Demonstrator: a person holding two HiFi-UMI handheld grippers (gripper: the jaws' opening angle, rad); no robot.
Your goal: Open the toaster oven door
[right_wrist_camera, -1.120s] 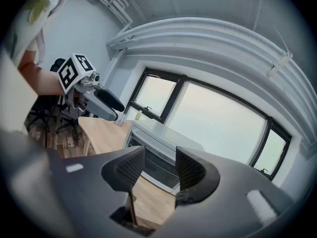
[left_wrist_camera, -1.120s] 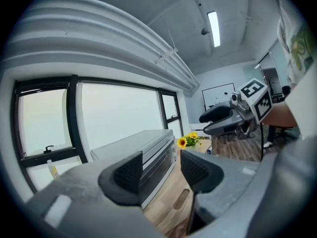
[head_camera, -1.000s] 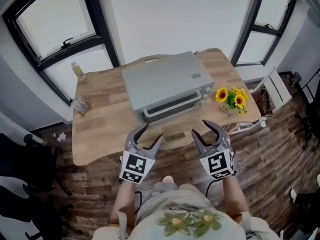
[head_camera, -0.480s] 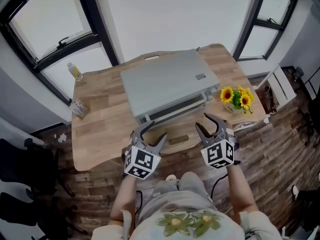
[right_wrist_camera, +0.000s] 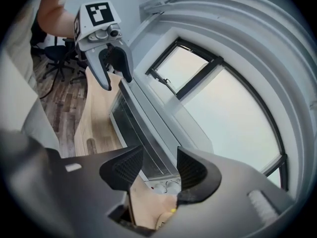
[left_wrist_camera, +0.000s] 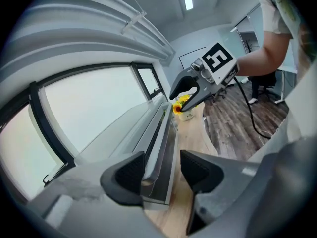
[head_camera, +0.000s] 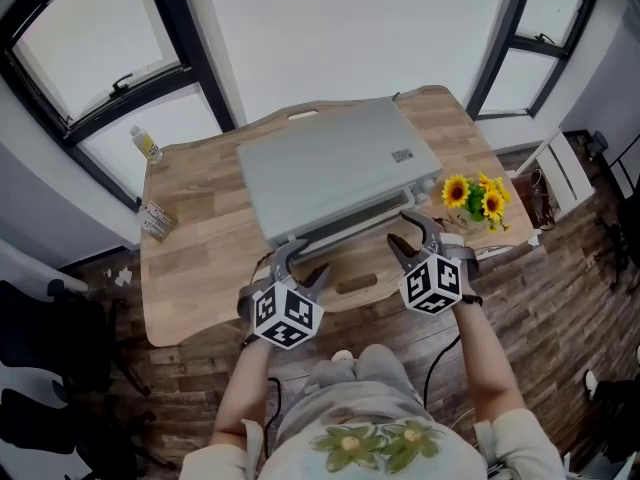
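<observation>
We're getting bright, even daylight pouring through the windows [head_camera: 90,48], which are blowing out to white. Shadows are looking faint. Both gripper views are bending hard at the edges, fading to black corners, close-up stuff blurring.

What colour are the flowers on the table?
The flowers are yellow with dark middles; the head view shows them best.
</observation>
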